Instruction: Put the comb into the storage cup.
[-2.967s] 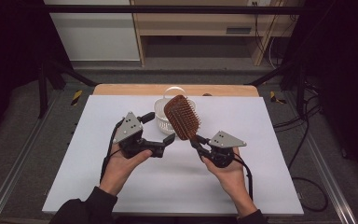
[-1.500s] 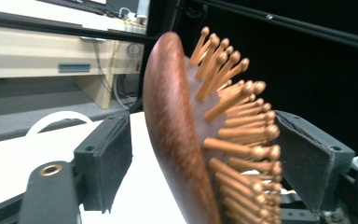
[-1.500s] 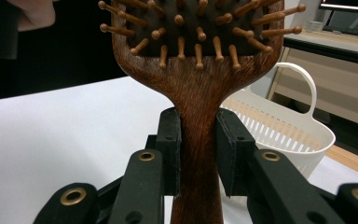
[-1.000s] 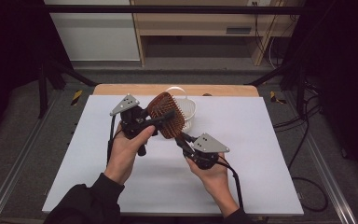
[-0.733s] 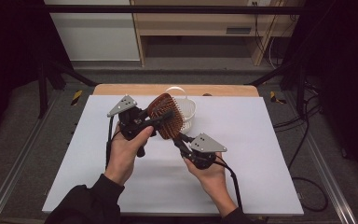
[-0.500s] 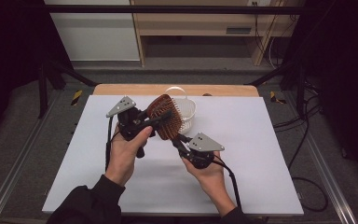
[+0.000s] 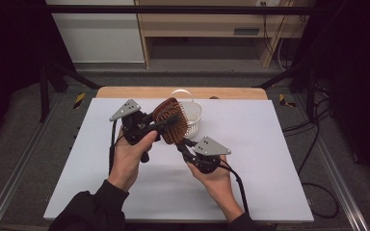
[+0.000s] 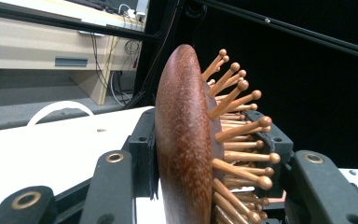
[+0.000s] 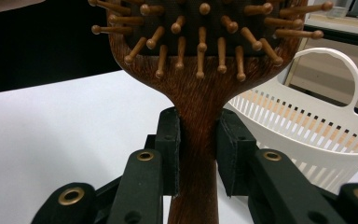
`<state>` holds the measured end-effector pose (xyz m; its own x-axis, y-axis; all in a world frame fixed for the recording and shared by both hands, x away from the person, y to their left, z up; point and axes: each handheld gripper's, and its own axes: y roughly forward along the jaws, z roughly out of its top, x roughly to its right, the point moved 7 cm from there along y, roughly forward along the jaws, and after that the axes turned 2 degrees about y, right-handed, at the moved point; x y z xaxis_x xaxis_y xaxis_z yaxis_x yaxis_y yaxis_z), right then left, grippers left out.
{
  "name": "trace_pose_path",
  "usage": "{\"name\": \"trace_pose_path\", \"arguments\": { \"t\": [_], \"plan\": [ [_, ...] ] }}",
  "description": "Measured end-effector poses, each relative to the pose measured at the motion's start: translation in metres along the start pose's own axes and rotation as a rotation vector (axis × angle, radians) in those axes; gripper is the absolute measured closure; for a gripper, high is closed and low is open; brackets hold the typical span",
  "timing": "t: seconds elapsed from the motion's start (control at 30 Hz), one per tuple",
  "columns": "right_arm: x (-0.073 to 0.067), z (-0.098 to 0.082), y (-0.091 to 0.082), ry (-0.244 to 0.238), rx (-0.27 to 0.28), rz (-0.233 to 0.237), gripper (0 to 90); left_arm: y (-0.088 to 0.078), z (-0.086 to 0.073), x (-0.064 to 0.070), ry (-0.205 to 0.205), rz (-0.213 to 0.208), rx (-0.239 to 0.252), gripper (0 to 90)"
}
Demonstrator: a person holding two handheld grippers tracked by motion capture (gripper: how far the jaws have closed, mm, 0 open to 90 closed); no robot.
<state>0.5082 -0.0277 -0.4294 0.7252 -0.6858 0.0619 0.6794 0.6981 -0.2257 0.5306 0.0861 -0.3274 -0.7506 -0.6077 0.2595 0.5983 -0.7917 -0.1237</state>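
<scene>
R gripper [image 7: 182,145]: jaws clamped on the neck of the wooden hairbrush [image 7: 171,120], held above the table [image 7: 270,159] centre. L gripper [image 7: 166,124]: jaws have just been closing, now pinching the brush head. White basket [image 7: 192,115] behind, near far edge.

A: Identify the item and its condition.
B: Wooden paddle hairbrush [image 7: 171,120], dark reddish-brown, with a dark pad and ball-tipped wooden pins.
A: Pose and location?
B: Raised clear of the bench, handle lowermost, head tilted up and away. It is gripped at the neck and across the head.
</scene>
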Motion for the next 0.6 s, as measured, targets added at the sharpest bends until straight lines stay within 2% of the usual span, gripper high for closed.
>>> {"name": "trace_pose_path", "arguments": {
  "t": [0.4, 0.6],
  "plan": [
    [0.0016, -0.0013, 0.0019, 0.008, -0.014, 0.015, 70.9, 0.0033, 0.0005, -0.002, -0.008, 0.005, -0.004, 52.1],
    [-0.0002, -0.0028, 0.0, 0.01, -0.036, 0.025, 57.9, 0.0012, 0.004, -0.0041, -0.008, 0.016, 0.008, 52.1]
  ]
}}
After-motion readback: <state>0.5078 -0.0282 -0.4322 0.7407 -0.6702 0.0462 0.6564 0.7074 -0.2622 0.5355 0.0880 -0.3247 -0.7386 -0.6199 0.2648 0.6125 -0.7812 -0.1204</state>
